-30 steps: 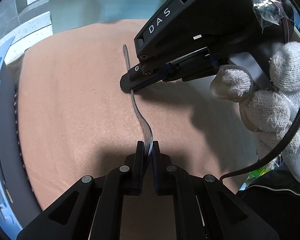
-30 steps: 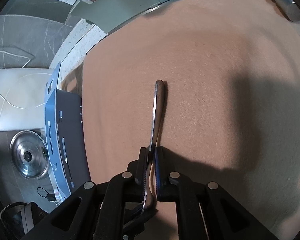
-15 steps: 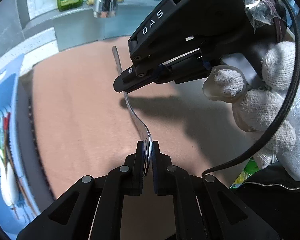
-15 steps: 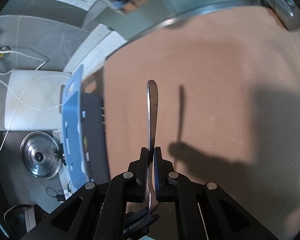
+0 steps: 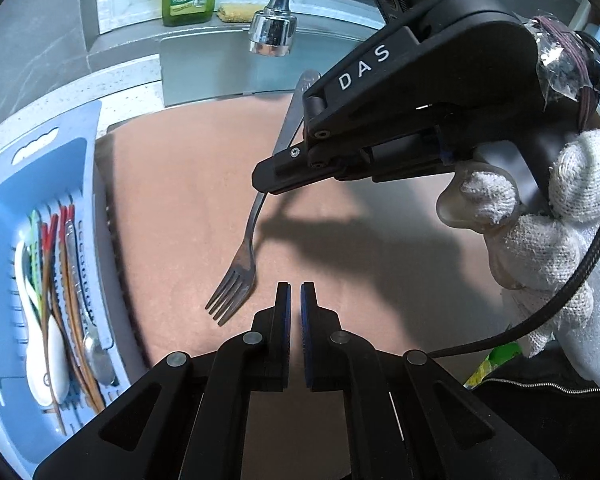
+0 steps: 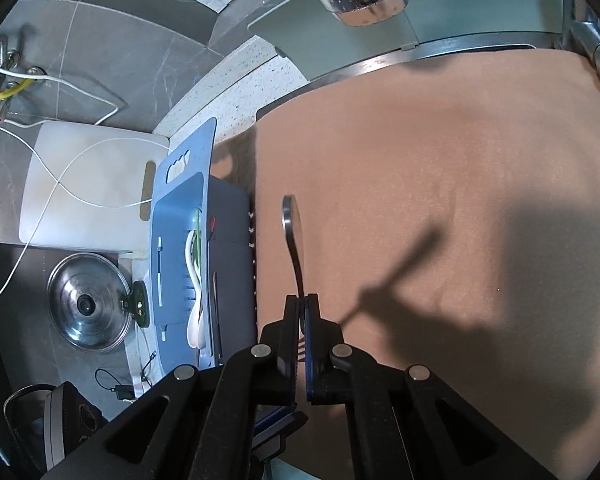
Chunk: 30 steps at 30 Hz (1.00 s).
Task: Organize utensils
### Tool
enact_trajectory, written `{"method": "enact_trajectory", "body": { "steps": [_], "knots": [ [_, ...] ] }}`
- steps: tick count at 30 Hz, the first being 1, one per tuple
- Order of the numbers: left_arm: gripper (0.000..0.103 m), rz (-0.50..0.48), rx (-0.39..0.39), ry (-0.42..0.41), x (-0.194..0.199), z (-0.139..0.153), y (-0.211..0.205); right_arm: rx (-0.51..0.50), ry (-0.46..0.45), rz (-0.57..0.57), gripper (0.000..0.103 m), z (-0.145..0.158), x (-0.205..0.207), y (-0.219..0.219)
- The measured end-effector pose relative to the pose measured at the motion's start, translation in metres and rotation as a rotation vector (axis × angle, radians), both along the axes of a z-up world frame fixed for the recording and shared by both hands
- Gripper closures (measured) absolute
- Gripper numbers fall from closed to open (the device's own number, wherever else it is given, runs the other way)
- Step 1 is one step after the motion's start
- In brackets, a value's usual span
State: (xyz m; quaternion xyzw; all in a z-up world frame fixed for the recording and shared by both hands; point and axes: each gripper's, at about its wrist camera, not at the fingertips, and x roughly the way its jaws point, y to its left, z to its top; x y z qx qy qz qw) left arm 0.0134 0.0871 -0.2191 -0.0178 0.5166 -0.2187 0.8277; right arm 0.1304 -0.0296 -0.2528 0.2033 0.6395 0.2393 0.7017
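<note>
The left tool has let go of the fork; its fingers now sit nearly together, empty. The right tool alone pinches the fork's neck, lifted above the mat, right of the blue tray, ready for stowing.

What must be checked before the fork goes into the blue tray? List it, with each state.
1. Right tongs shut on the fork: ok.
2. Left tongs empty, apart from the tines: ok.
3. Fork lifted off the mat: ok, its shadow lies apart from it.
4. Blue tray in view, left of the mat: ok.
5. Free slot among the utensils in the tray: cannot tell.
6. Grip firm enough to travel: cannot tell.
</note>
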Motion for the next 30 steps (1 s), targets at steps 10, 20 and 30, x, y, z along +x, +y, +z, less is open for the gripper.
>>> {"method": "enact_trajectory", "body": {
  "steps": [10, 20, 30],
  "knots": [
    [0.099, -0.026, 0.109, 0.003, 0.011, -0.011, -0.016, 0.030, 0.078, -0.081, 0.100, -0.025, 0.014, -0.022],
    [0.082, -0.063, 0.255, 0.047, 0.029, -0.027, -0.020, 0.044, 0.142, -0.146, 0.098, -0.049, 0.030, -0.028],
    [0.079, -0.120, 0.344, 0.080, 0.062, -0.050, -0.029, 0.057, 0.195, -0.157, 0.095, -0.067, 0.038, -0.033]
  ]
}}
